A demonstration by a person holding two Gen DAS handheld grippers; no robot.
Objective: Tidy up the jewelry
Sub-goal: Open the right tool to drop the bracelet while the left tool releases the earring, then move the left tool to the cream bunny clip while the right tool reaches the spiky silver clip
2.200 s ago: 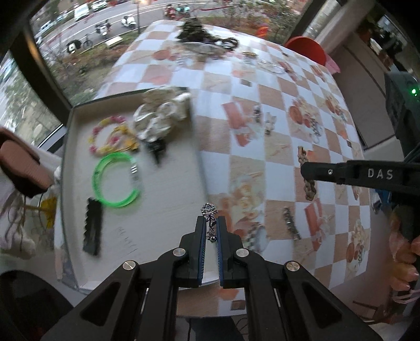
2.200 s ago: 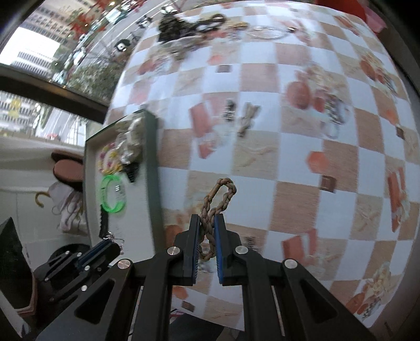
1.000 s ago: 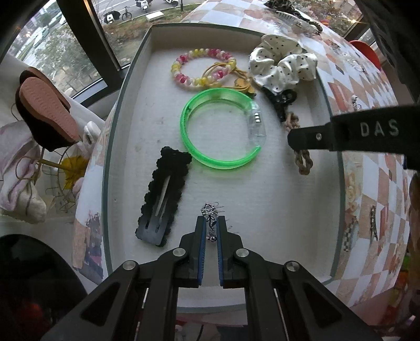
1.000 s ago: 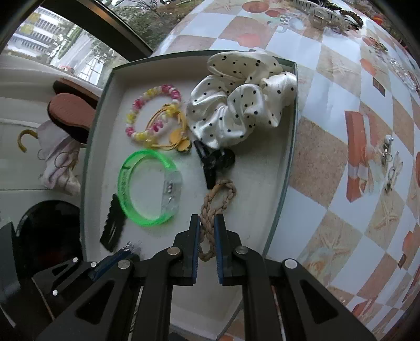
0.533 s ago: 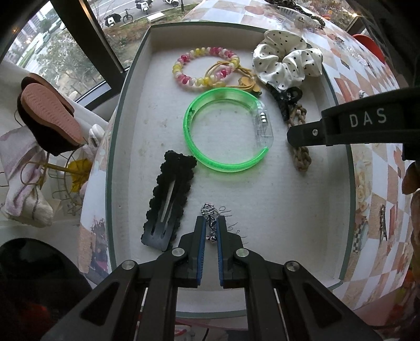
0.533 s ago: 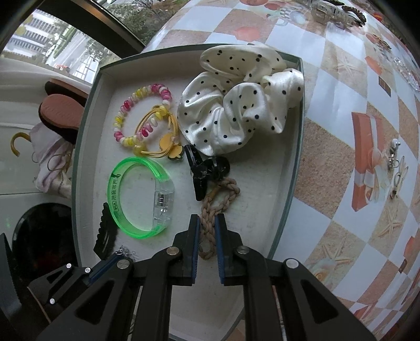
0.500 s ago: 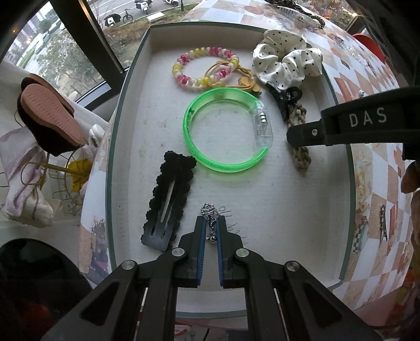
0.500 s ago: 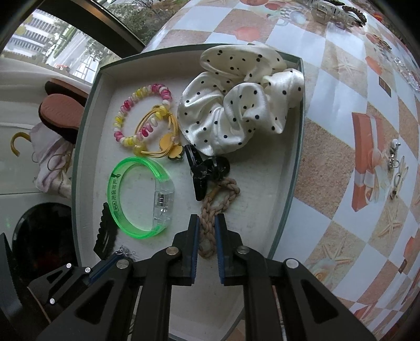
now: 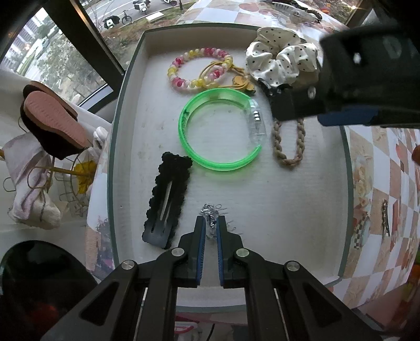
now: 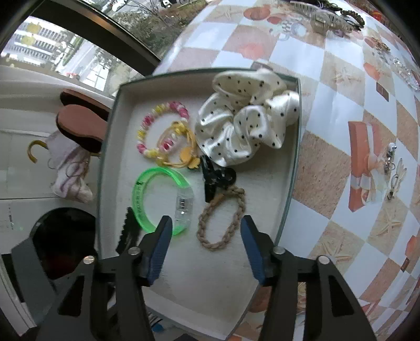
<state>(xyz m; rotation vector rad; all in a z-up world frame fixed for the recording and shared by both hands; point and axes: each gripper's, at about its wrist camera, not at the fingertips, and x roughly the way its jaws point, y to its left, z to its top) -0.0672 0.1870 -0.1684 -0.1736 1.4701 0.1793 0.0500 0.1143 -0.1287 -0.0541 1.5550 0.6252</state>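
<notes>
A white tray (image 9: 262,209) (image 10: 262,183) holds a green bangle (image 9: 199,157) (image 10: 141,199), a bead bracelet (image 9: 183,65) (image 10: 157,118), a dotted scrunchie (image 9: 278,60) (image 10: 244,123), a black hair clip (image 9: 165,202) and a black claw clip (image 10: 215,175). A tan braided band (image 9: 287,147) (image 10: 223,223) lies flat in the tray. My right gripper (image 10: 206,225) is open just above it, and it shows at the top right of the left wrist view. My left gripper (image 9: 210,223) is shut on a small silver earring (image 9: 210,213), low over the tray floor.
The tray sits at the edge of a checkered tablecloth (image 10: 354,91) (image 9: 380,183). Small metal clips (image 10: 393,170) (image 9: 384,217) lie on the cloth to the right. More hair accessories (image 10: 328,15) lie at the far side. A window and a rack with slippers (image 9: 52,120) are to the left.
My right gripper has opened and let go of the braided band, which now lies in the tray. It has also risen slightly. My left gripper still holds the earring, nearly still.
</notes>
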